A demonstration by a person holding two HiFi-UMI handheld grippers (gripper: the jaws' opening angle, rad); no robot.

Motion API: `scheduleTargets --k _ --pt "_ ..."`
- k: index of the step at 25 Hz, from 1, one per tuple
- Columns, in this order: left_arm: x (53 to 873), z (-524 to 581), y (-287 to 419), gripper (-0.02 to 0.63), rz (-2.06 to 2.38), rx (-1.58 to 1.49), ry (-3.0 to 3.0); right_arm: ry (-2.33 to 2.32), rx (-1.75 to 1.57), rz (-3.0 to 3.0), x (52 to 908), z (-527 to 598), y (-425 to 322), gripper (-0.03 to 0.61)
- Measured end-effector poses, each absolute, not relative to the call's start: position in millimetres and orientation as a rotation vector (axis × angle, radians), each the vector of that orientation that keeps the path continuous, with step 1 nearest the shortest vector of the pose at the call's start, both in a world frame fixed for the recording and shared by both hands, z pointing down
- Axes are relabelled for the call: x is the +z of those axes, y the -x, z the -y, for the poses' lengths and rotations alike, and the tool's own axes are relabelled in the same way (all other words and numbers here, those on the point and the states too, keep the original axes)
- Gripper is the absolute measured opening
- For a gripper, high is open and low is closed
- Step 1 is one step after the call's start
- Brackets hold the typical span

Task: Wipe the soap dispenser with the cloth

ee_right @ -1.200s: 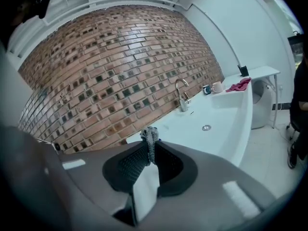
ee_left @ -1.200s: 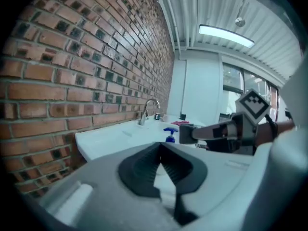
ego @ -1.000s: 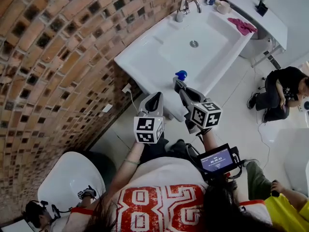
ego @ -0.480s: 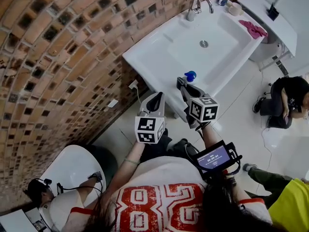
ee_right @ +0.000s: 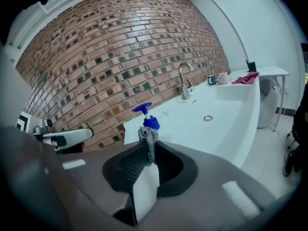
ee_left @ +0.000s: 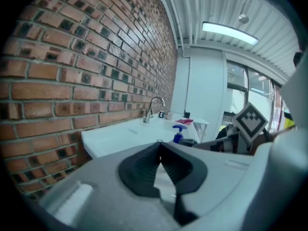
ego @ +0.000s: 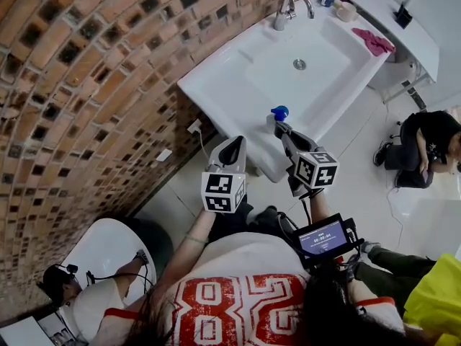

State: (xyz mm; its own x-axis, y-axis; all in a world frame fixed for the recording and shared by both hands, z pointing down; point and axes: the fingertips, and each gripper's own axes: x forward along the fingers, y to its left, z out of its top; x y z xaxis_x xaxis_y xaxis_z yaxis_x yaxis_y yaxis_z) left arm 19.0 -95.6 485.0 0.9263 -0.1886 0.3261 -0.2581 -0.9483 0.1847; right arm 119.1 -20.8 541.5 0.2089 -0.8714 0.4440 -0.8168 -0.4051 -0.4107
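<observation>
Approach step; wiping not yet begun, by the look of it. Right gripper [ee_right: 148,146]: clamped on a small wad of grey cloth [ee_right: 147,139], a tuft poking past the tips. Soap dispenser [ego: 276,114], blue pump top, on the near front rim of the white sink [ego: 216,85], just beyond the cloth. In the right gripper view, directly ahead and very close; touching or a sliver apart, impossible to tell. Left gripper [ego: 232,150]: pressed together at the tips, nothing between, off the sink edge, beside the right one and short of the bottle. Faucet [ego: 289,7] and a pink rag [ego: 373,42] at the far end, well apart, no part in this. Next move, as a judgement: ease the cloth forward onto the pump head and body, then rub around with light pressure. Risk: bottle unbraced and near the rim, likely to tip or slide off under a push; probably worth steadying with the left.
</observation>
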Motion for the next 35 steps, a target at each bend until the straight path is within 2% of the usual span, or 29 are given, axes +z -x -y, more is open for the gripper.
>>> scheduleTargets --k 11,23,35 --pt "485.1 100.1 -15.4 0.003 0.371 0.444 -2.850 2.449 -0.980 -1.582 552.1 -5.7 -149.2 0.046" --pt "485.1 104.2 -11.9 0.003 0.390 0.443 -2.841 2.346 -1.027 -1.828 566.3 41.8 -82.5 0.047" --pt "482.5 121.9 -3.0 0.003 0.451 0.448 -2.851 2.376 -1.061 -1.831 576.3 51.8 -99.3 0.046"
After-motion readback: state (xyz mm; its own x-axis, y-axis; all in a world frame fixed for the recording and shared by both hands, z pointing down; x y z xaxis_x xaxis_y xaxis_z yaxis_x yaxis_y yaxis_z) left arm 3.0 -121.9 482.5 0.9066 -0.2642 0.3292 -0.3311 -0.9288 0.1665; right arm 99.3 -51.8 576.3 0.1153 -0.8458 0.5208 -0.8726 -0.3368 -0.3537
